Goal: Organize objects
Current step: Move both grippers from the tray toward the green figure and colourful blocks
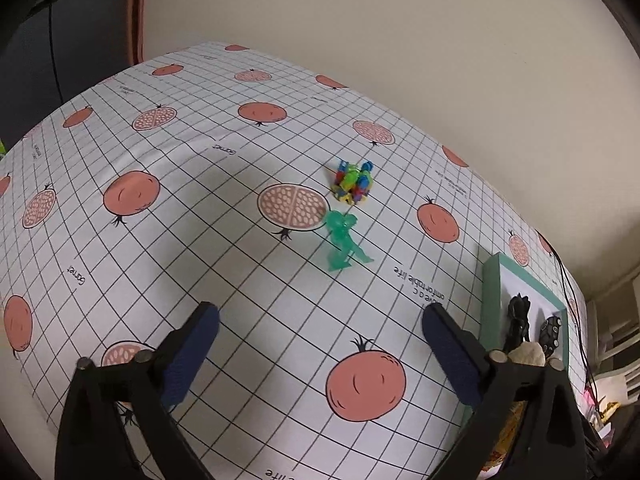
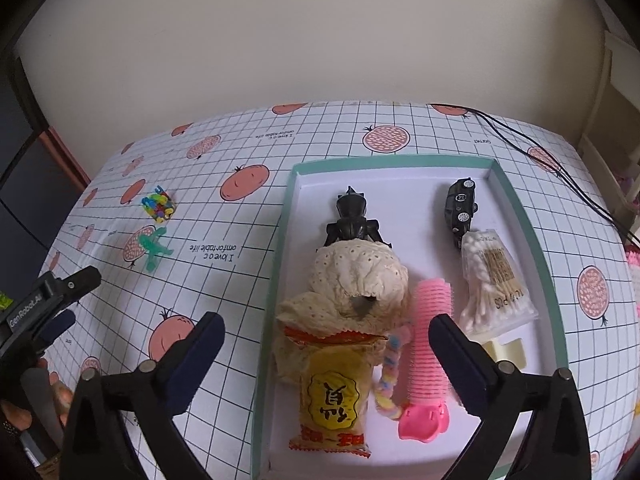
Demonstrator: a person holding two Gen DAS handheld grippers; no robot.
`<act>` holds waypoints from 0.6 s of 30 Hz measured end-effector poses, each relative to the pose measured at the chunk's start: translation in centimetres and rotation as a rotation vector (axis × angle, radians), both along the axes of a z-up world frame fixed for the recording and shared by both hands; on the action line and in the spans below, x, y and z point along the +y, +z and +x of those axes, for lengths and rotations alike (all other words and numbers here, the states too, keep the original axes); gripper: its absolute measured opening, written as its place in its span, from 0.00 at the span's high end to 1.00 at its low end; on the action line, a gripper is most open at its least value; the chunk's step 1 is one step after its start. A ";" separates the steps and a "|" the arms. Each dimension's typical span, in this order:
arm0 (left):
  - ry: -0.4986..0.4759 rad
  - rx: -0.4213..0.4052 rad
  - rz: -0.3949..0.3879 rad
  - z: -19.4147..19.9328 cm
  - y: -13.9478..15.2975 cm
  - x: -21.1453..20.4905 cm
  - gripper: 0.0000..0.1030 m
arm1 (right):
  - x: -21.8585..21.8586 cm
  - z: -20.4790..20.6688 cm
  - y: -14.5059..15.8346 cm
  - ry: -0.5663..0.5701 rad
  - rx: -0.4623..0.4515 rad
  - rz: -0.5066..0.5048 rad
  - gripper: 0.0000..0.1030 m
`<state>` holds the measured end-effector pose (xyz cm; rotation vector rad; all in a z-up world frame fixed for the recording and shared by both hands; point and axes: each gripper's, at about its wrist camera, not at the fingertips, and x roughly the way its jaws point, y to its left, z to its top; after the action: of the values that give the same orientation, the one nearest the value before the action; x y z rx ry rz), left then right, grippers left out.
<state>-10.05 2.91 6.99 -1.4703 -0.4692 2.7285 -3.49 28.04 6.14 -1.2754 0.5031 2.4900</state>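
Observation:
A translucent green toy figure lies on the pomegranate-print tablecloth, with a multicoloured block toy just beyond it. My left gripper hovers open well short of both, nothing between its fingers. In the right wrist view the same green figure and block toy lie left of a teal-rimmed white tray. The tray holds a black beetle toy, a black toy car, a cream cloth, a yellow snack packet, a pink hair roller and a cotton swab bag. My right gripper hangs open over the tray's near end.
The tray's left rim shows at the right of the left wrist view. A black cable runs across the table's far right corner. The left gripper body and a hand appear at the left edge. A wall stands behind the table.

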 end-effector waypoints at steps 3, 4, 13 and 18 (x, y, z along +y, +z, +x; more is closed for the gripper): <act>0.002 -0.005 0.003 -0.2 -0.1 -0.3 0.00 | 0.0 -0.1 -0.2 -0.007 -0.001 -0.003 0.00; 0.002 -0.004 0.005 -0.2 -0.2 -0.4 0.00 | -0.1 -0.2 -0.2 -0.007 0.000 -0.003 0.00; 0.020 0.057 0.034 -0.2 0.3 -1.3 0.00 | -0.4 -0.5 0.3 -0.007 0.008 0.011 0.00; 0.008 0.068 0.016 -0.4 0.2 -1.1 0.00 | -0.3 -0.8 0.2 -0.018 0.029 -0.015 0.00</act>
<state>-10.48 1.82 7.19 -1.3698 -0.4944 2.7645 -4.25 27.74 6.34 -1.2362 0.5384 2.4973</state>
